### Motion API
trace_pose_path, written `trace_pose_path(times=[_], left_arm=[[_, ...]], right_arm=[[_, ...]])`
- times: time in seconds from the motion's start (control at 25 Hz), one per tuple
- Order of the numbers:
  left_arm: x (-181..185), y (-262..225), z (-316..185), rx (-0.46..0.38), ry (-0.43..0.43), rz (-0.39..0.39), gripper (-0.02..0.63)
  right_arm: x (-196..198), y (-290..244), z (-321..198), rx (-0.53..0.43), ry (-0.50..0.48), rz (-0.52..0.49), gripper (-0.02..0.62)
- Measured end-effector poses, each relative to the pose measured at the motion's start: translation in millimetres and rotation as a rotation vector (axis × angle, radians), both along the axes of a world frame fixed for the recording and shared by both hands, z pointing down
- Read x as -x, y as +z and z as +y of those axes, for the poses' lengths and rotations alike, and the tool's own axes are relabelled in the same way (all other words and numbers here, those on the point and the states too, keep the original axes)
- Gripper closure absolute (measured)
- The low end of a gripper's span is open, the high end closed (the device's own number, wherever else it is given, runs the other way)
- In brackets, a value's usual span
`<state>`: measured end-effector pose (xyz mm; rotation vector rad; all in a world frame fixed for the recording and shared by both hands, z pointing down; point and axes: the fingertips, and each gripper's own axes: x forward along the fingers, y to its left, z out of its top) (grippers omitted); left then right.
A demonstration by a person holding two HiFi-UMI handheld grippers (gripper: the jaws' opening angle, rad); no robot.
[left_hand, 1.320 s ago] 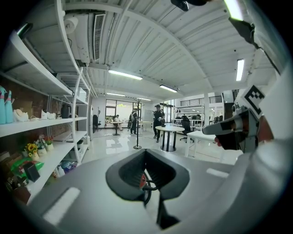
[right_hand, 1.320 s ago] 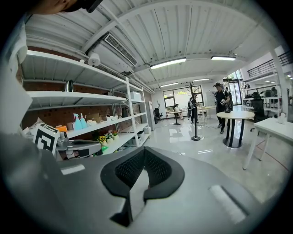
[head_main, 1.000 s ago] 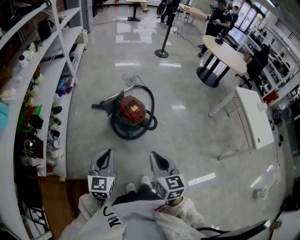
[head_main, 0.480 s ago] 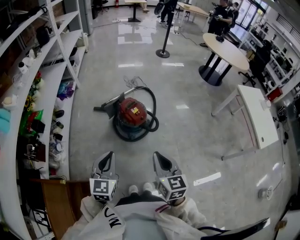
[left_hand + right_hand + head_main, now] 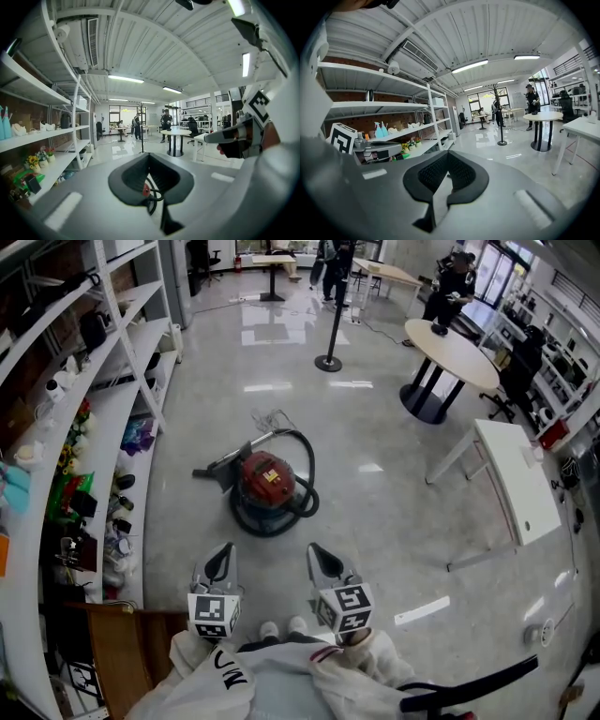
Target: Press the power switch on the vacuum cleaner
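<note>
The red canister vacuum cleaner (image 5: 265, 477) stands on the grey floor, its black hose (image 5: 302, 486) looped round it and a nozzle lying to its left. In the head view both grippers are held low in front of the person, well short of the vacuum. My left gripper (image 5: 220, 551) and right gripper (image 5: 317, 551) point toward it, jaws closed together and holding nothing. In the left gripper view a sliver of the red vacuum (image 5: 145, 190) shows through the slit of the left gripper (image 5: 150, 183). The right gripper (image 5: 446, 180) shows only floor through its slit.
White shelving (image 5: 89, 437) full of small items runs along the left. A round table (image 5: 450, 352) and a white desk (image 5: 511, 479) stand at the right. A stanchion post (image 5: 330, 360) stands beyond the vacuum, with people at the far end.
The vacuum cleaner sits a little lower in the head view than one second ago. Both grippers have dropped slightly in the frame and stayed closed.
</note>
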<state>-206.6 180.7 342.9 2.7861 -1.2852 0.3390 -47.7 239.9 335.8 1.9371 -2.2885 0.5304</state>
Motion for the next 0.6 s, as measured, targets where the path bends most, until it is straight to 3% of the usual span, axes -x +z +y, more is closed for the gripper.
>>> trace_pose_path(times=[0.6], left_arm=[[-9.5,-16.4,-8.3,-0.032,-0.030,0.012,0.606]], right_arm=[[3.2,-19.3,-13.3,-0.032,-0.060,0.016,0.595]])
